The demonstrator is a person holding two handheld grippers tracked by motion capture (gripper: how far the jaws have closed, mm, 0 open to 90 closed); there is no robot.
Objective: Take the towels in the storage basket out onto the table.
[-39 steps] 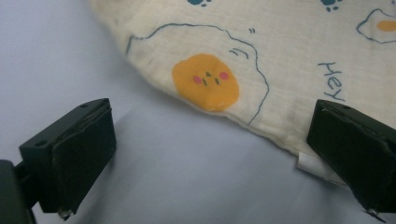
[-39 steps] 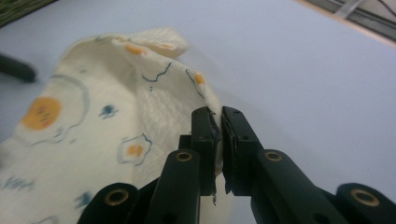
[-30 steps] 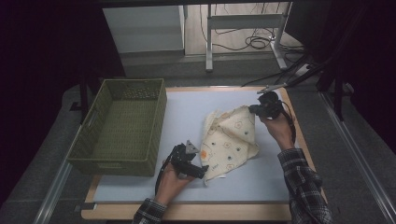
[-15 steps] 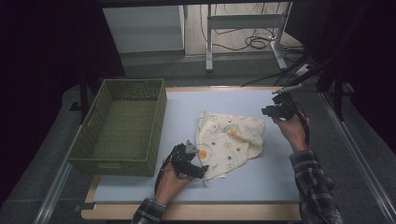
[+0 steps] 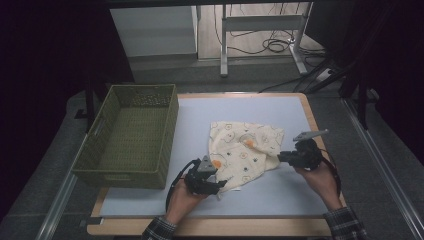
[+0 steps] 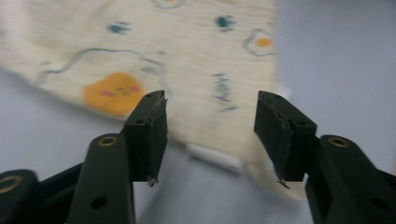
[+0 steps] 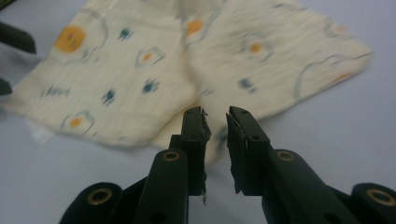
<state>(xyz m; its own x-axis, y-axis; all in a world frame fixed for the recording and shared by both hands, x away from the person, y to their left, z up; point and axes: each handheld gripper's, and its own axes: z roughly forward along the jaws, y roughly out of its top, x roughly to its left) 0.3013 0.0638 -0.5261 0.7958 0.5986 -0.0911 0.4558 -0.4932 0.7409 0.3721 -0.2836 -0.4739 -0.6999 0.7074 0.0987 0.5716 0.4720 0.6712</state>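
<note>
The cloth (image 5: pixel 245 152), cream with fried-egg prints, lies partly folded on the table (image 5: pixel 280 192), between the two grippers and to the right of the basket (image 5: pixel 131 135). The left gripper (image 5: pixel 222 184) sits at the cloth's near corner, its jaws spread wide with nothing between them. In the left gripper view the cloth (image 6: pixel 187 65) lies just ahead of the left gripper (image 6: pixel 211 135) and below the open gap, its hem and a small white tag (image 6: pixel 215 158) just past the jaw tips; I cannot tell whether the jaws touch the fabric. The right gripper (image 5: pixel 281 157) points at the cloth's right edge, just beside it. In the right gripper view the right gripper (image 7: pixel 215 135) has its jaws nearly pressed together, with a thin slit left between them and no fabric in it; the cloth (image 7: pixel 187 70) spreads out ahead of the tips, a folded edge just in front of them. The left gripper's jaw tips (image 7: pixel 14 42) show far ahead at that view's left edge, beyond the cloth. The basket stands well off to the left gripper's left.
</note>
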